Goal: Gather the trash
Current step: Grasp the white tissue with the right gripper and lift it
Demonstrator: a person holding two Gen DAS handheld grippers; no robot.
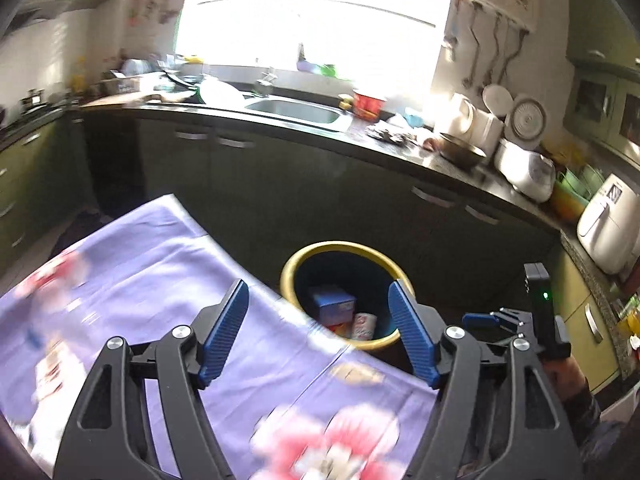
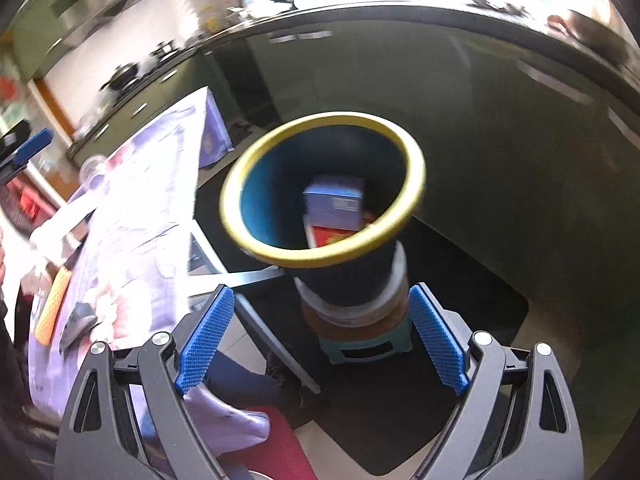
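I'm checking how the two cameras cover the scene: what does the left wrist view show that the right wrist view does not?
Only the left wrist view shows the sink, the bright window and a small cup in the bin. Only the right wrist view shows the stool under the bin and an orange item on the table. Both show the yellow-rimmed bin, the blue box inside it, and the floral tablecloth.

At the bottom of the frame the left gripper [image 1: 318,330] holds its blue fingers [image 1: 224,332] apart with nothing between them over a lilac floral cloth [image 1: 132,280], while just beyond, at centre, a yellow-rimmed bin [image 1: 292,276] contains a blue box [image 1: 334,304] and a small cup [image 1: 364,326].
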